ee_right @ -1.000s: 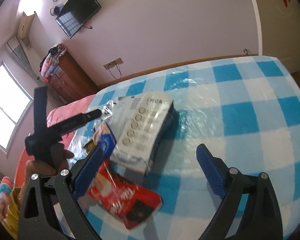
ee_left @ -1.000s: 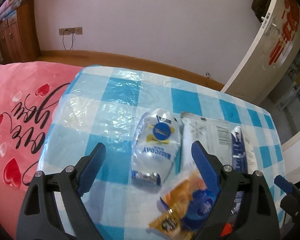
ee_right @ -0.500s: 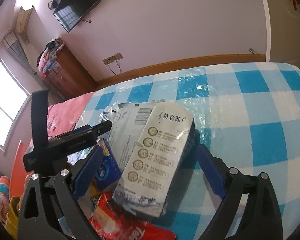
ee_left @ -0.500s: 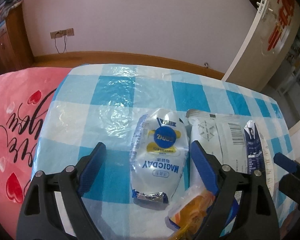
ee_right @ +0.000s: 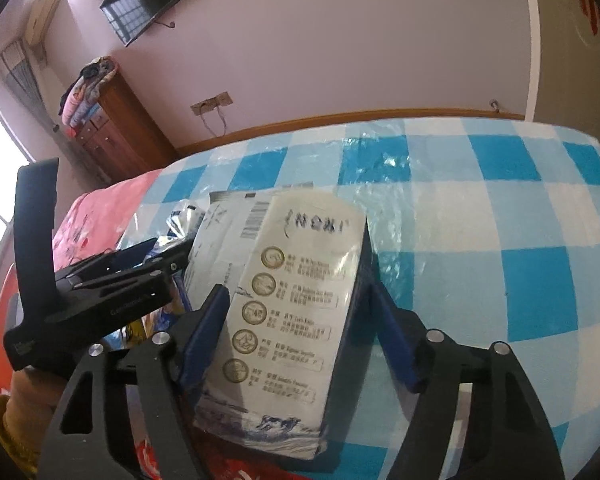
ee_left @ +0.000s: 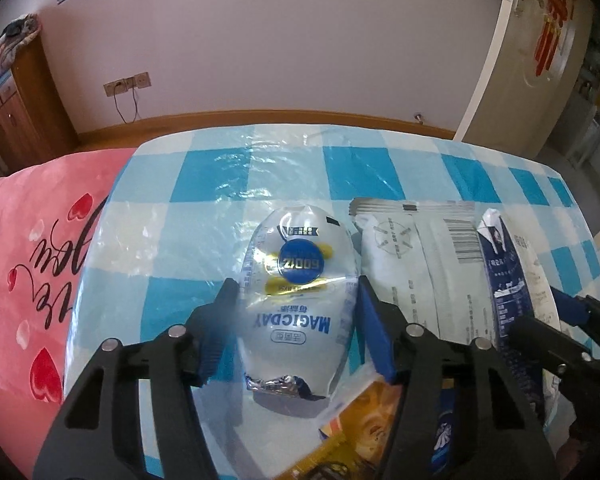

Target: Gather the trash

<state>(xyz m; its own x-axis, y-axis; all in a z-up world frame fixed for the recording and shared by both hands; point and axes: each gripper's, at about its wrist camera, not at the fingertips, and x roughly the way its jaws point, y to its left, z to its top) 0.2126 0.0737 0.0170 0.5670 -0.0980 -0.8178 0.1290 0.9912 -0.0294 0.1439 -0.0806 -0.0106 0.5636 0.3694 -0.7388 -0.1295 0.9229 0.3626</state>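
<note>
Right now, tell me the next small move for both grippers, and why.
Probably close both. The left gripper already straddles the MAGICDAY pouch, and the right gripper flanks the milk carton; the fingers look close to each item's sides, but contact is unclear.

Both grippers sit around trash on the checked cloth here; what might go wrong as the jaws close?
The MAGICDAY pouch looks slick and rounded, so it may squirt out of the left gripper. The milk carton lies partly on the flat white packet, so the right gripper may drag that along. The two grippers are close together and could collide.
</note>
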